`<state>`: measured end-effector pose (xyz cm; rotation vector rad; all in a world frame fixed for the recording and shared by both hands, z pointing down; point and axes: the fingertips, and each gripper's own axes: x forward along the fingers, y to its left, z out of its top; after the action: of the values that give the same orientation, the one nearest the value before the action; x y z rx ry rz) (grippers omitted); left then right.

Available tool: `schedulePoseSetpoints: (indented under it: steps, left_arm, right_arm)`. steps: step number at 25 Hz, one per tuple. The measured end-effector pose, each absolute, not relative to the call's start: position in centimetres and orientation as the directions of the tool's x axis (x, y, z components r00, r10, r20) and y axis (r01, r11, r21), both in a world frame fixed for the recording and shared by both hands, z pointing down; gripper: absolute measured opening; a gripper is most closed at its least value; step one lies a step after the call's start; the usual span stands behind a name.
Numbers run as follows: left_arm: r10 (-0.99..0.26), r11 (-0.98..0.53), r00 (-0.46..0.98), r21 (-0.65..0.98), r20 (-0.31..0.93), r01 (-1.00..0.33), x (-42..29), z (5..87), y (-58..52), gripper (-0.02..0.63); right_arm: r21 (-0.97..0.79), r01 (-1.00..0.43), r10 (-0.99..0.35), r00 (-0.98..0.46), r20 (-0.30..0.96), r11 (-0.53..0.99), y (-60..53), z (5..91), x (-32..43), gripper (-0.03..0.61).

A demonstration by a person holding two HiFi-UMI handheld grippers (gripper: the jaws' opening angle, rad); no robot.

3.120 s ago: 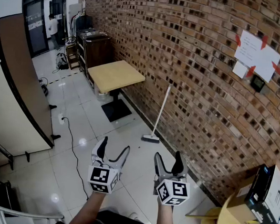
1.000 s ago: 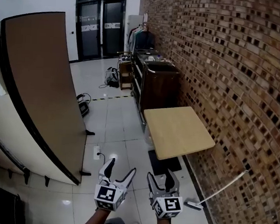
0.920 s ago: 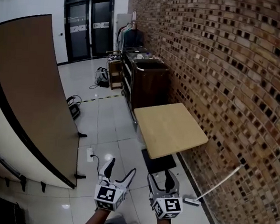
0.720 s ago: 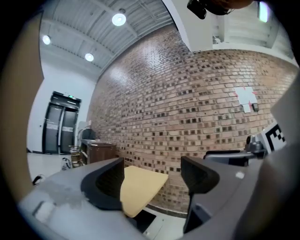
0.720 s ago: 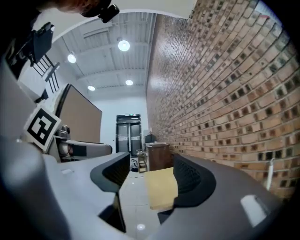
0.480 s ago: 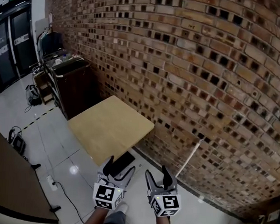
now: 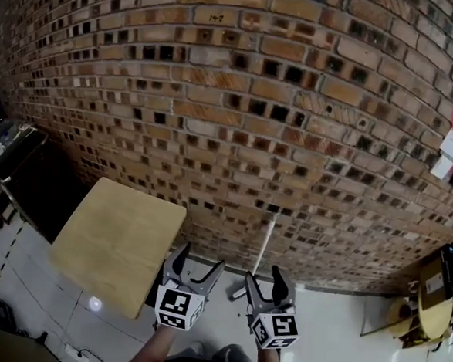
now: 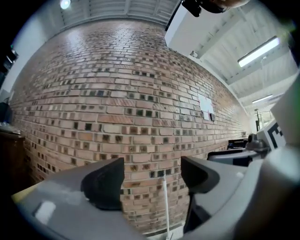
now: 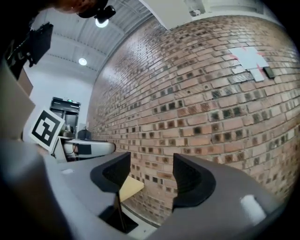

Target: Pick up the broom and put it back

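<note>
Left gripper (image 8: 152, 174): jaws stand well apart, with nothing between the pads. Right gripper (image 9: 151, 176): jaws partly open, likewise empty. In the head view both are held out side by side, level, close together and pointing at the brick wall (image 7: 247, 100). The broom (image 7: 264, 241) leans against that wall, white handle upright and slightly tilted, head on the floor at the wall's foot. It stands beyond the grippers, in line with the gap between them and untouched by either. A wooden table (image 7: 118, 238) stands to the left, against the same wall.
</note>
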<state>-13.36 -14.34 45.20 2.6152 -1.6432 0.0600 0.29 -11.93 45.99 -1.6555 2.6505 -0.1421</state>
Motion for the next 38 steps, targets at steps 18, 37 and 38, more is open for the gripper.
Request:
schedulePoseSetpoints:
  steps: [18, 37, 38]
  left_arm:
    - [-0.866, -0.498, 0.496, -0.033, 0.059, -0.867, -5.8, 44.5, -28.9, 0.38]
    - [-0.729, -0.683, 0.681, -0.013, 0.07, -0.73, -0.9, 44.6, -34.8, 0.38]
    - [-0.707, -0.706, 0.704, -0.013, 0.07, -0.708, 0.1, 44.6, -34.6, 0.38]
  right_arm:
    - [-0.118, -0.951, -0.955, -0.292, 0.043, 0.285, -28.8, 47.8, 11.4, 0.281]
    - [-0.09, -0.988, -0.988, -0.132, 0.08, 0.125, -27.6, 48.5, 15.9, 0.281]
    - [-0.09, -0.992, -0.991, -0.101, 0.089, 0.093, -26.5, 48.8, 17.2, 0.281]
